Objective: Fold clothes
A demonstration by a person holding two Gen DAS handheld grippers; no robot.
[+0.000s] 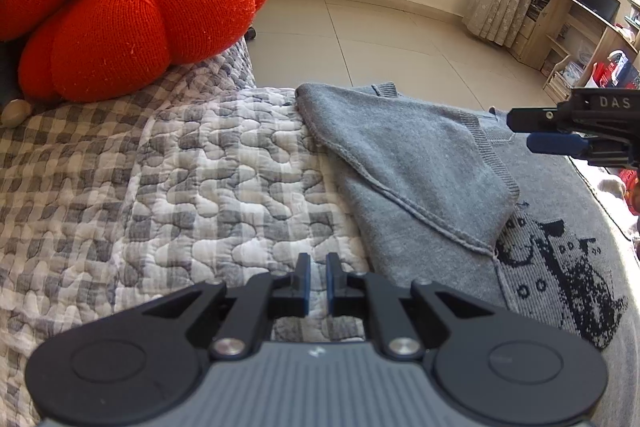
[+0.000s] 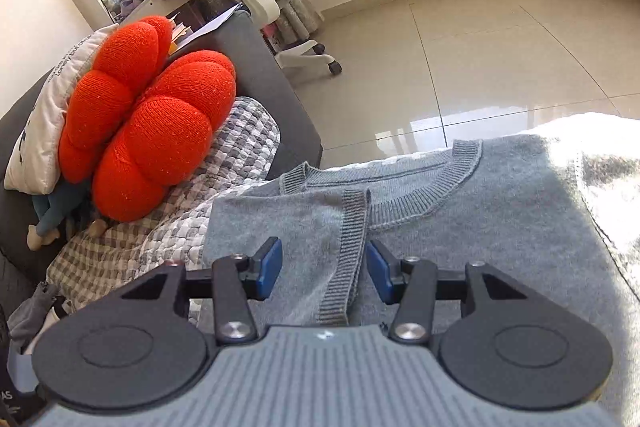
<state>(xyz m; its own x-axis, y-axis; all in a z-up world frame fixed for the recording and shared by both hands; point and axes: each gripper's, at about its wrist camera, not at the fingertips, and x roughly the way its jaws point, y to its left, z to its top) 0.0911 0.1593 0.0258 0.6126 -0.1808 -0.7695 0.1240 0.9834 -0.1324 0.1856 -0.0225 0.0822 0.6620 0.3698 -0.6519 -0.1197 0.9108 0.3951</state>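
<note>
Under my right gripper [image 2: 324,273]: its blue fingers [image 2: 269,269] stand apart with nothing pinched. The ribbed cuff [image 2: 347,255] of the folded-in sleeve lies on the cloth between and below them, not touched as far as I can tell.

Left gripper [image 1: 318,283]: fingers nearly together, only a thin slit showing, and empty. It hangs over the checked quilt [image 1: 180,163], just beside the sweater's edge.

Where the garment is: the grey sweater [image 2: 480,227] lies flat on the quilt-covered bed, neckline [image 2: 436,183] toward the far edge, one sleeve [image 1: 404,163] folded across the body, with the knitted animal print [image 1: 560,267] near my left view's right side.

Risk, near: if I close the right fingers here, I judge they'd catch the cuff and drag the sleeve back out of its fold.

Risk, middle: the knit looks soft and loose. A one-sided pull could skew the body and leave the fold crooked.

Risk, left side: a grab from this spot may bite the quilt along with the sweater.

Risk, far: the collar sits close to the bed's edge above the tiled floor [image 2: 480,47]. A push that way could slide it off.

Red cushion [image 2: 156,131]: well apart, no trouble.
</note>
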